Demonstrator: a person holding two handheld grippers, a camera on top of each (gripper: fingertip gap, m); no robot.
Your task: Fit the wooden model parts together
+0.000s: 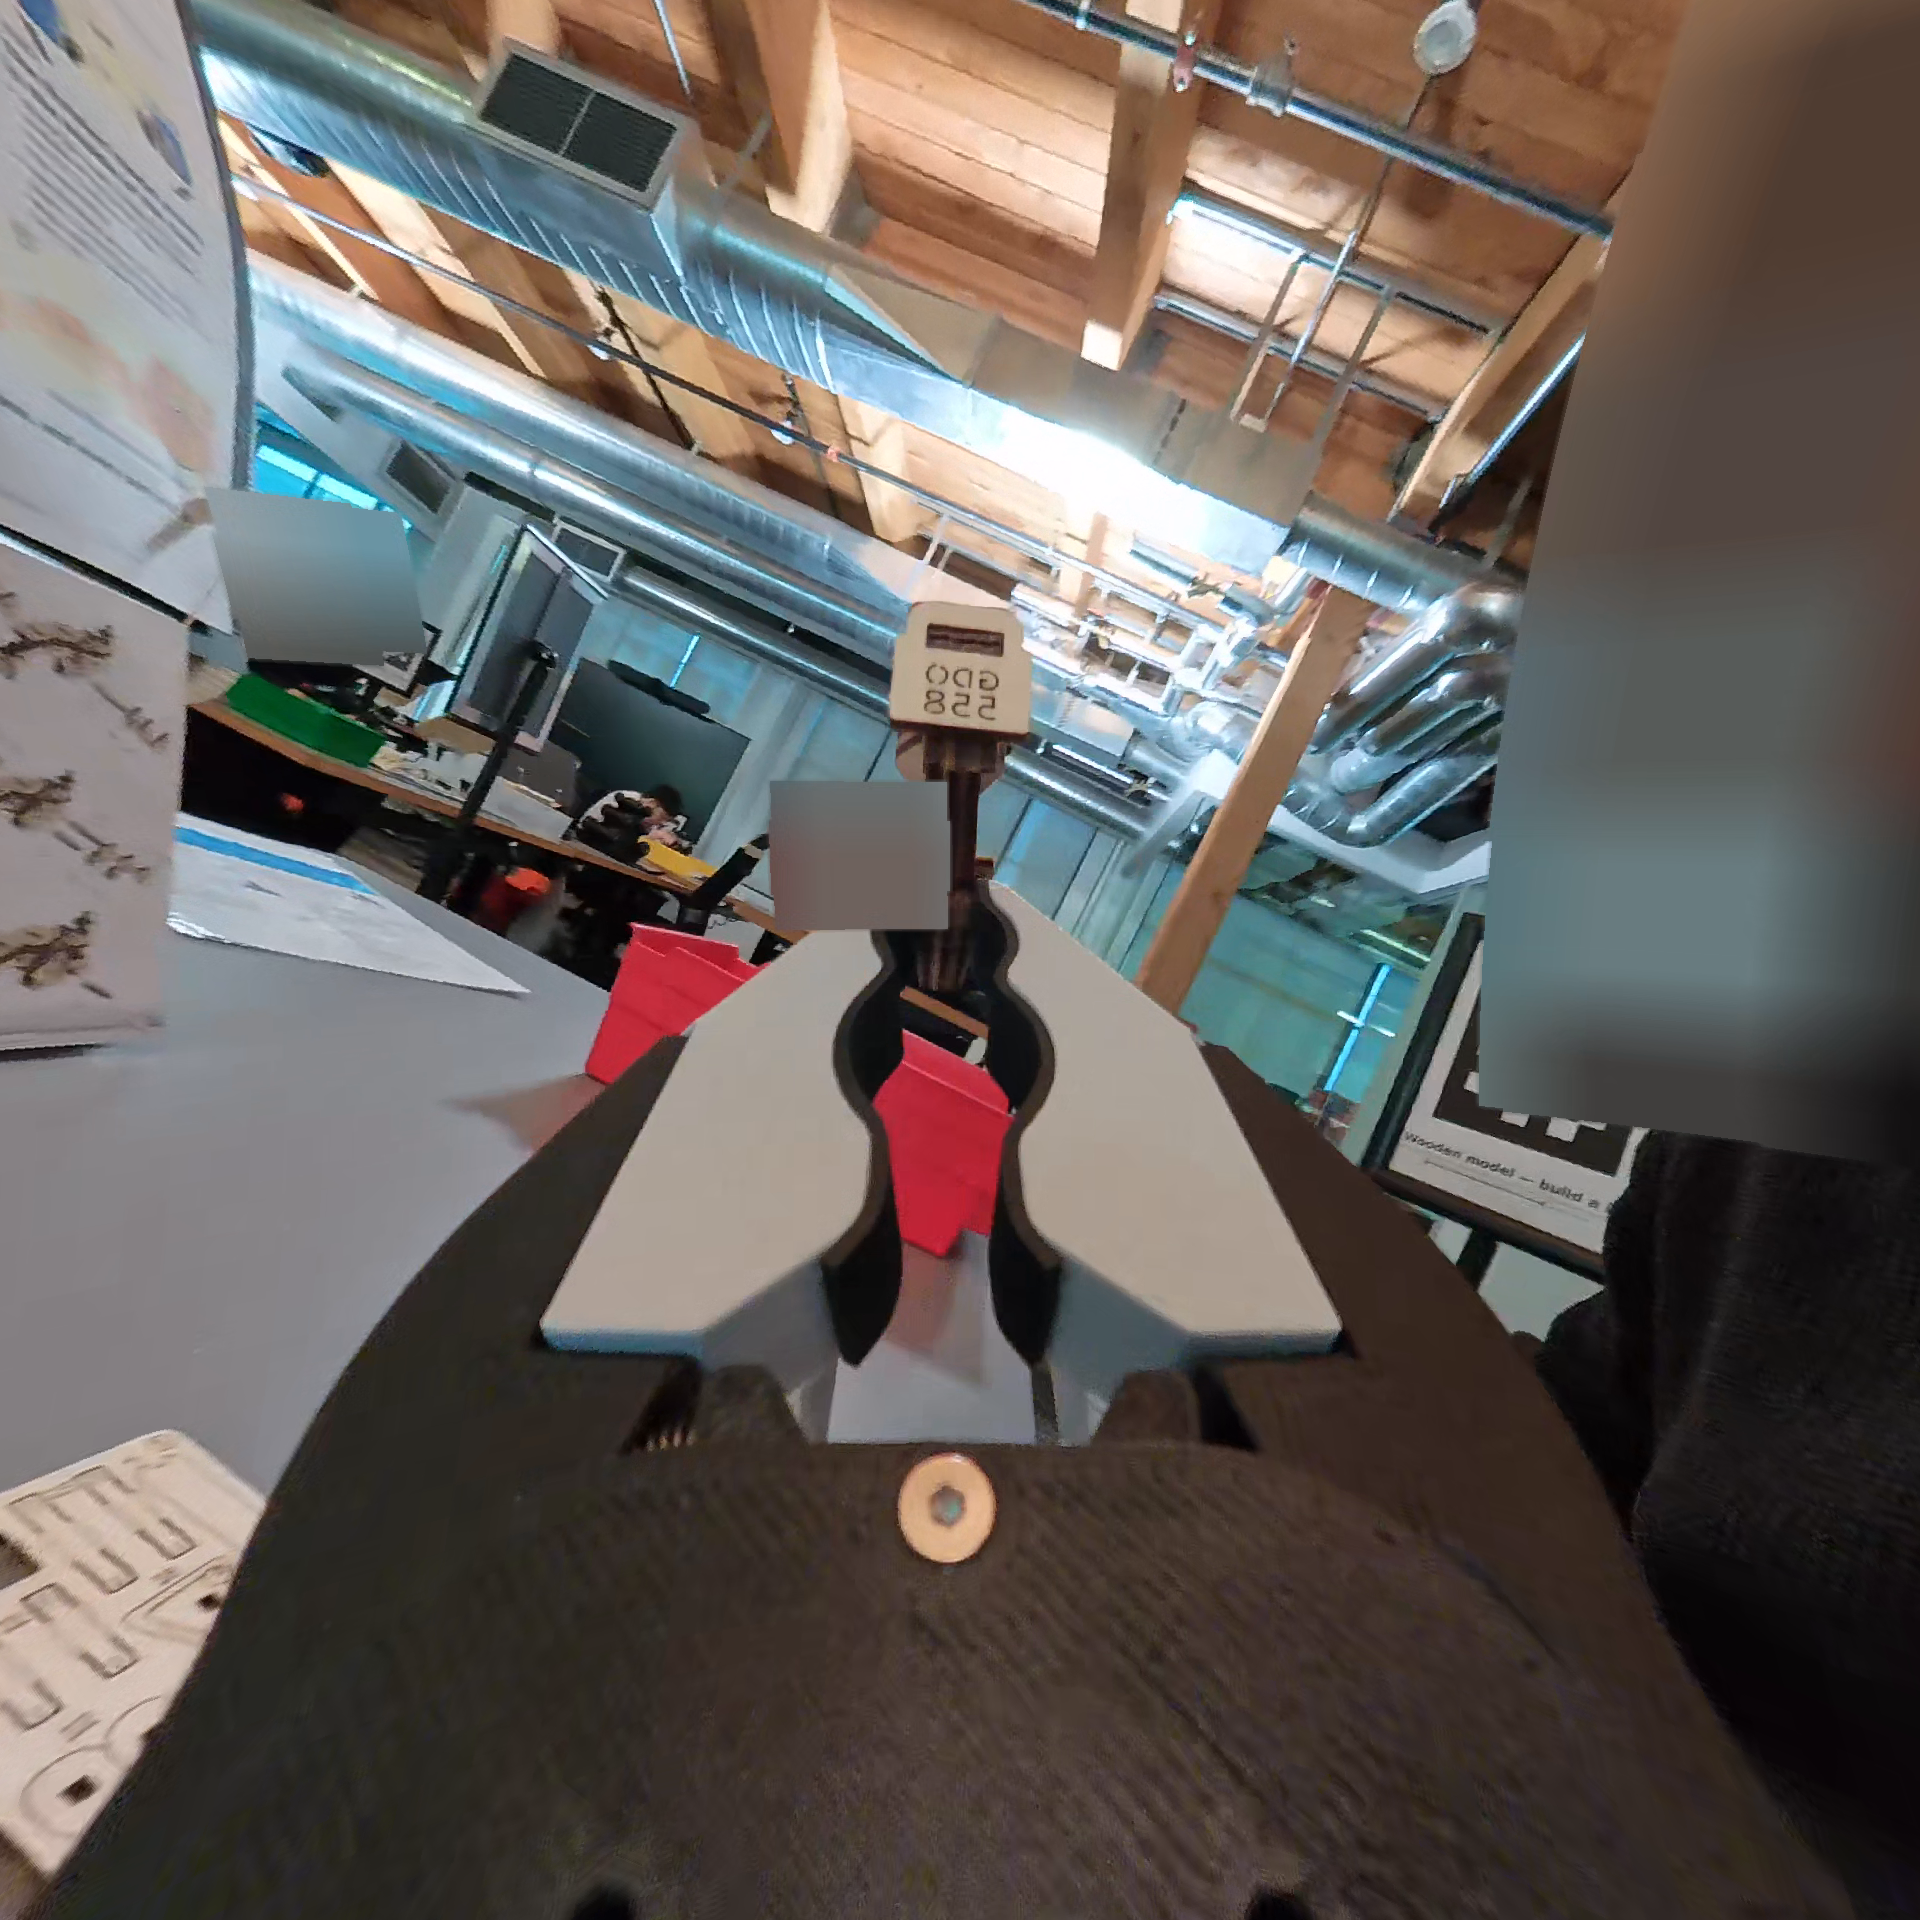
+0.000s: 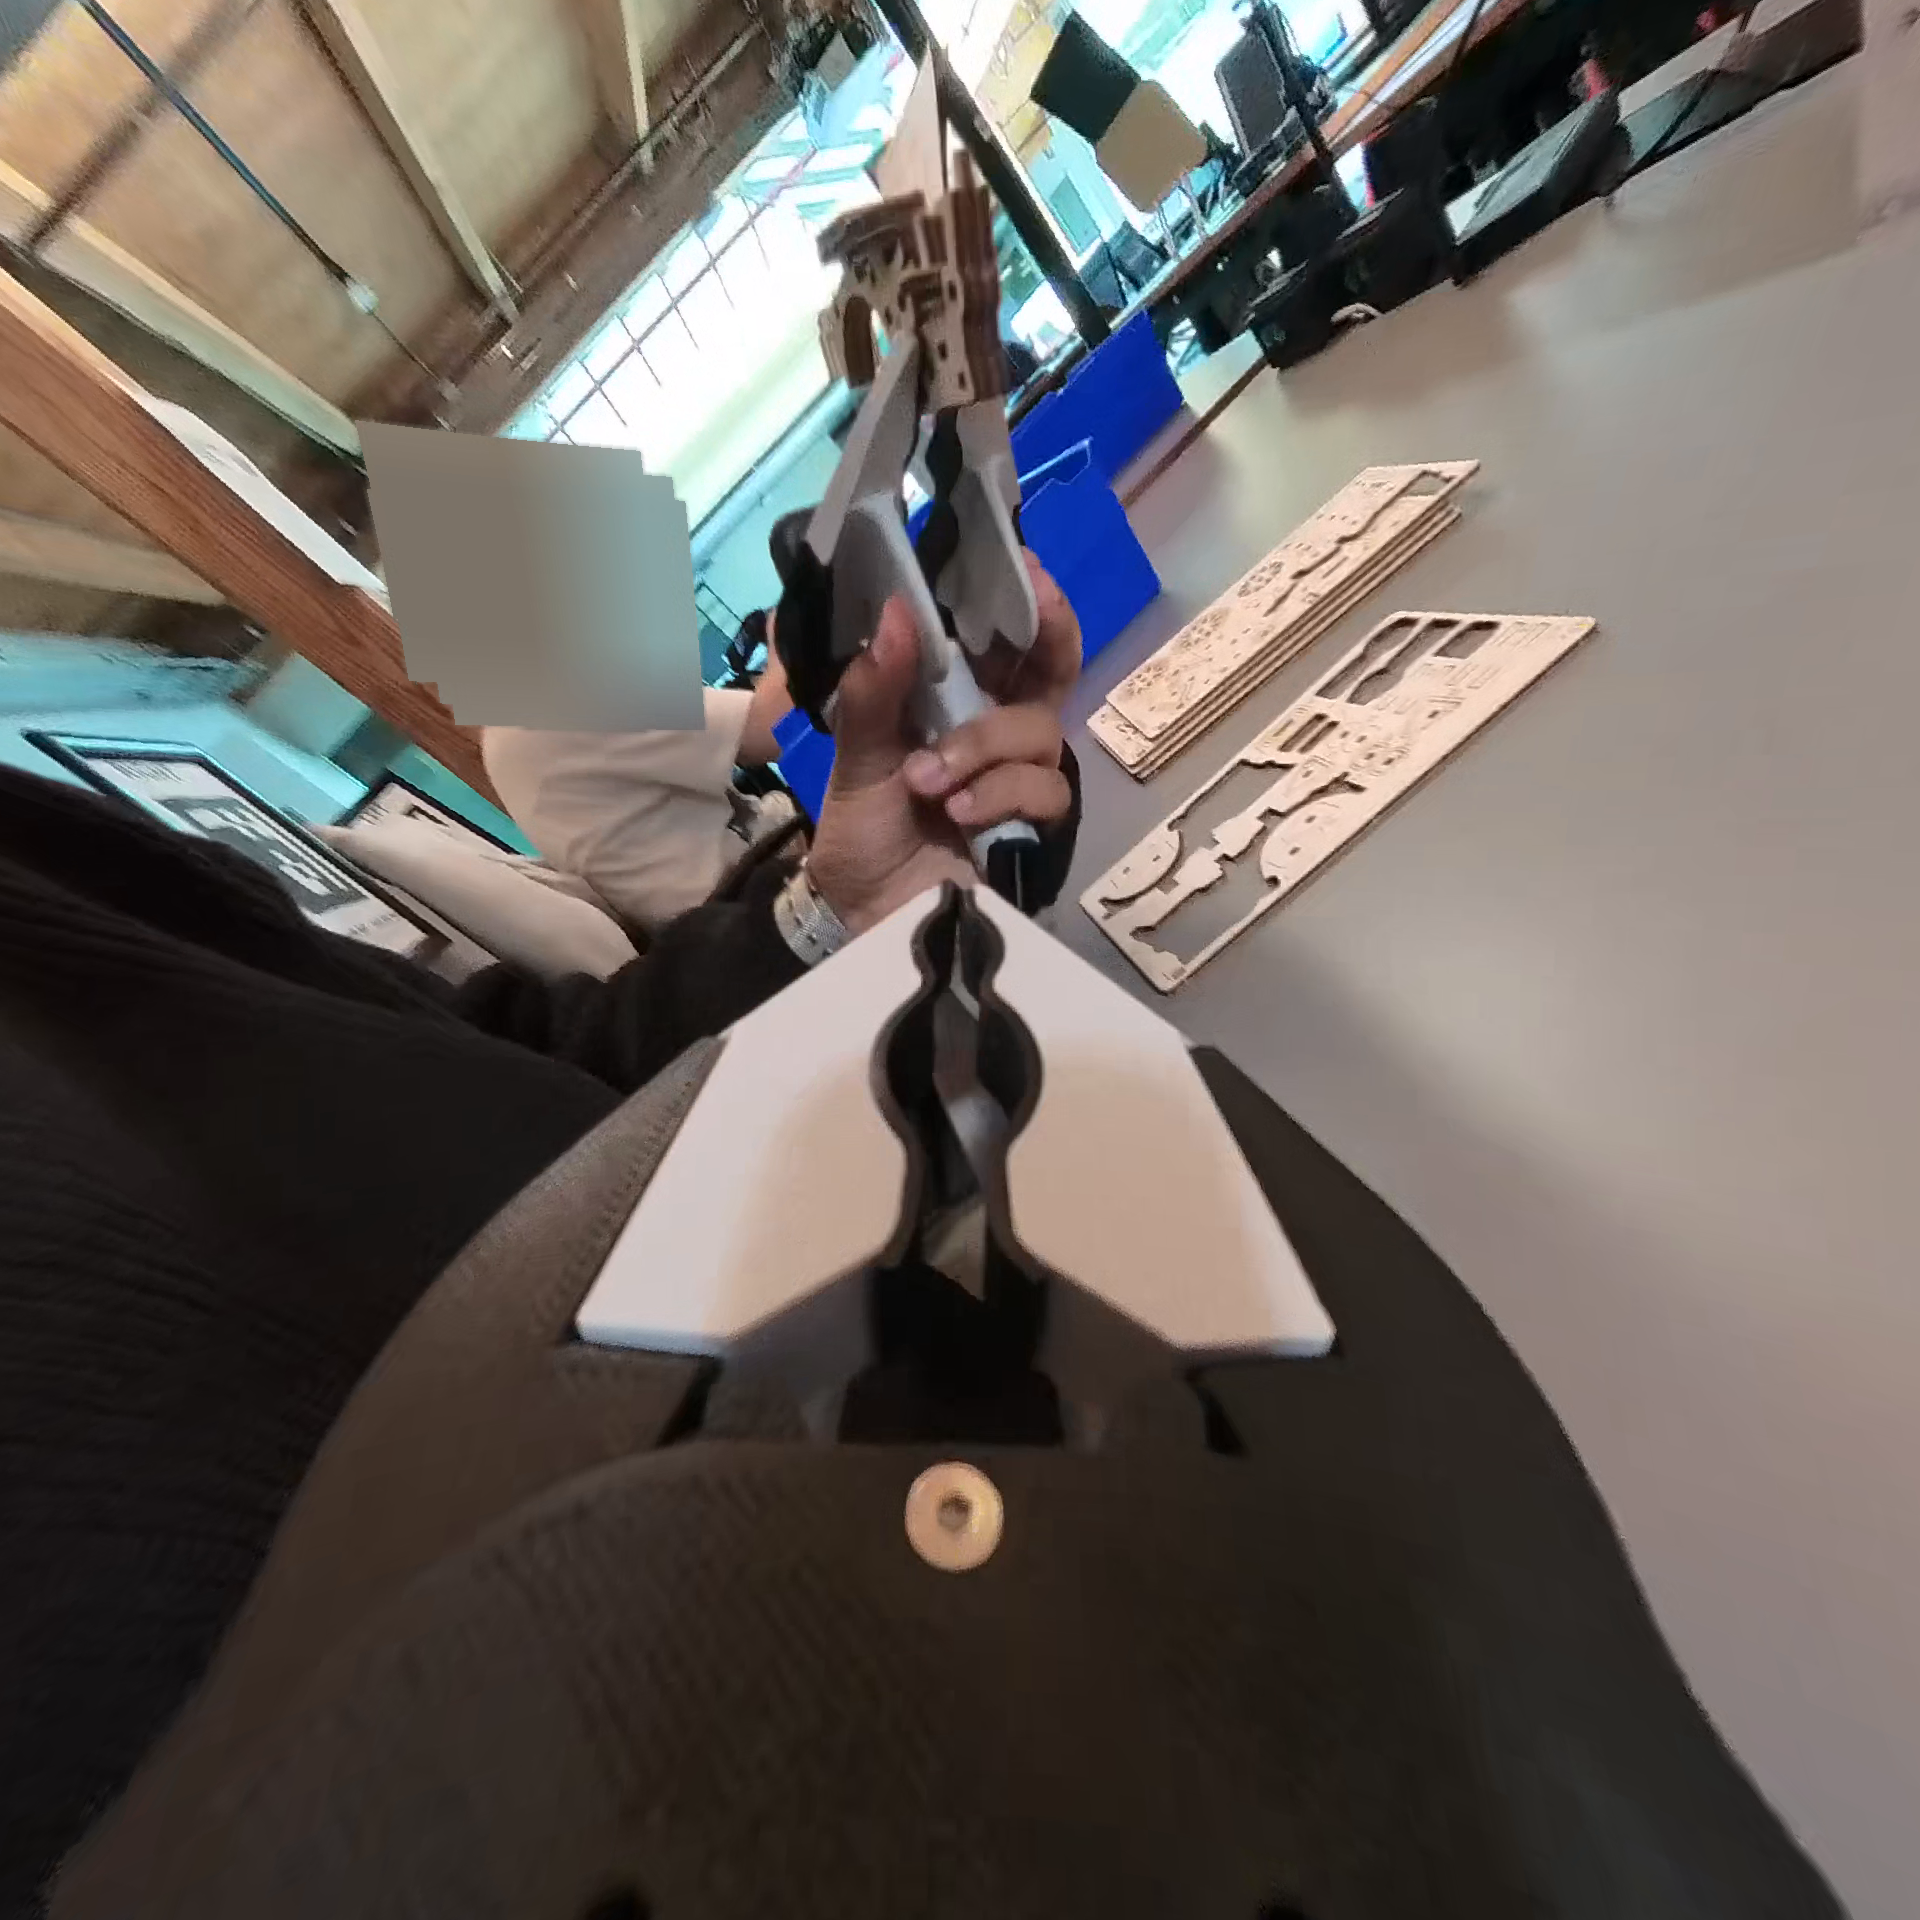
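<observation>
My left gripper is shut on a partly built wooden model, holding it up in the air by its thin lower stem. Its pale tabbed top piece stands above the fingertips. In the right wrist view the same left gripper is raised in a person's hand, with the wooden model at its tip. My right gripper sits lower and nearer, pointing at that hand, with its white fingers together. A pale sliver shows in the gap between them; I cannot tell what it is.
On the grey table lie a stack of wooden part sheets and a punched-out sheet. Blue bins stand behind. Red bins, a paper sheet, a box and another part sheet are on the left. About 12 cm separates my left fingertips from my right.
</observation>
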